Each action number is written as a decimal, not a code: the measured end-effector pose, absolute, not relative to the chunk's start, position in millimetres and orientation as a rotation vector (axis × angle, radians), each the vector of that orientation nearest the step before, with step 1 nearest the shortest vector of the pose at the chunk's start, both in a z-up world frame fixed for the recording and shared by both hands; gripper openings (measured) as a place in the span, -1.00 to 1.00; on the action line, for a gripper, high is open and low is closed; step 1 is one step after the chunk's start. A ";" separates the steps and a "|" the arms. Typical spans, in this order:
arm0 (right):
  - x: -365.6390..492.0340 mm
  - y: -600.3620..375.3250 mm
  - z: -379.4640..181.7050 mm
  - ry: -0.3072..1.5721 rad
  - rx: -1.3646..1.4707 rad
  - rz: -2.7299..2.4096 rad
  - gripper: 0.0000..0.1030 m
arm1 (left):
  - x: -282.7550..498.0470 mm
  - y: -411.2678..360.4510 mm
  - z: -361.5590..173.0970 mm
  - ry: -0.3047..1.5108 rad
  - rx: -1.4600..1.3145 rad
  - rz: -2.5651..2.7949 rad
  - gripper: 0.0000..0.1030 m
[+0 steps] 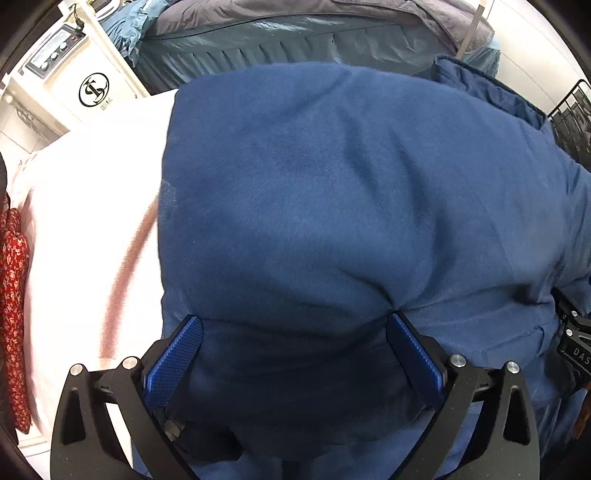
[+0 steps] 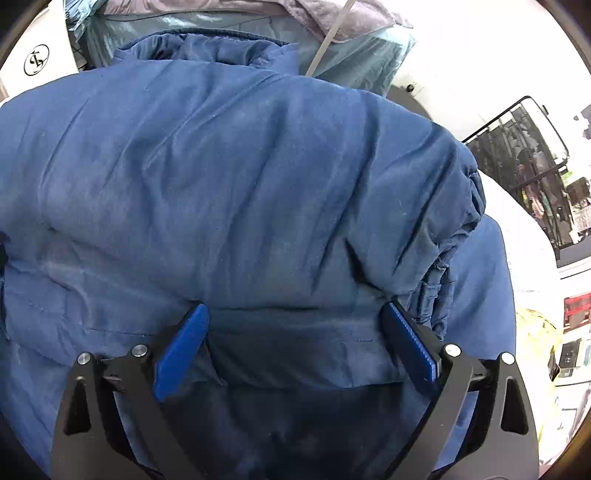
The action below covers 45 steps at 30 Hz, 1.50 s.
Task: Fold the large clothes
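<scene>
Two hand-held grippers press down into a big blue padded jacket (image 1: 332,206) lying bulked up on a white surface (image 1: 85,221). Left hand-held gripper (image 1: 293,325) has its blue pads spread wide, tips sunk into the cloth near the jacket's left edge, nothing pinched between them. Right hand-held gripper (image 2: 295,314) is likewise released, jaws wide, tips denting the fabric beside a bunched cuff (image 2: 443,273). Beyond the jacket sits a bed (image 1: 295,40) with teal bedding and a grey blanket (image 2: 332,14).
</scene>
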State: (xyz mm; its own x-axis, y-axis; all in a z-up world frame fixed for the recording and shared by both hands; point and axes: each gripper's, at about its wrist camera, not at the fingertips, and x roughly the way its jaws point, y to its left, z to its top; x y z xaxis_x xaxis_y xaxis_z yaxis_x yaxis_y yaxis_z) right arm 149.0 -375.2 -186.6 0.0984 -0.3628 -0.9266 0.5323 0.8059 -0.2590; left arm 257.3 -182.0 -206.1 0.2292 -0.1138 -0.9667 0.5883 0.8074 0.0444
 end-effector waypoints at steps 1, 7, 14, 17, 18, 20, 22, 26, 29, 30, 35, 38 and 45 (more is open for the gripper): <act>145.9 -374.0 -180.6 1.305 0.162 -0.651 0.82 | 257.3 -179.9 -202.3 1.250 0.446 -0.512 0.91; 105.3 -354.4 -133.3 1.134 0.178 -0.602 0.82 | 238.8 -141.4 -168.6 1.184 0.377 -0.529 0.87; 11.2 -326.3 -114.1 1.086 0.380 -0.587 0.82 | 204.2 -44.3 -159.3 1.203 0.319 -0.506 0.75; -27.6 -312.6 -115.8 1.103 0.409 -0.582 0.82 | 186.6 1.2 -164.0 1.248 0.263 -0.479 0.64; -36.7 -311.3 -117.2 1.111 0.417 -0.582 0.82 | 183.3 11.5 -165.7 1.255 0.253 -0.472 0.63; -61.4 -305.8 -121.3 1.131 0.436 -0.588 0.82 | 170.0 38.0 -170.5 1.272 0.245 -0.459 0.63; -83.1 -302.1 -126.0 1.149 0.462 -0.598 0.82 | 158.2 57.5 -174.3 1.282 0.256 -0.459 0.63; -114.1 -295.9 -135.0 1.170 0.516 -0.595 0.82 | 143.4 94.3 -175.4 1.298 0.272 -0.485 0.63; -129.7 -289.5 -137.3 1.180 0.526 -0.584 0.82 | 133.7 112.6 -176.5 1.306 0.284 -0.516 0.64; -134.8 -286.6 -137.5 1.181 0.523 -0.579 0.82 | 131.3 116.3 -176.9 1.306 0.292 -0.525 0.65; -154.5 -275.8 -140.7 1.210 0.528 -0.565 0.82 | 120.7 133.2 -184.6 1.333 0.322 -0.558 0.65; -168.4 -273.4 -142.4 1.218 0.556 -0.558 0.82 | 117.3 140.1 -188.7 1.352 0.284 -0.591 0.63; -210.4 -284.6 -150.1 1.218 0.663 -0.612 0.82 | 97.3 146.5 -198.7 1.436 0.181 -0.707 0.49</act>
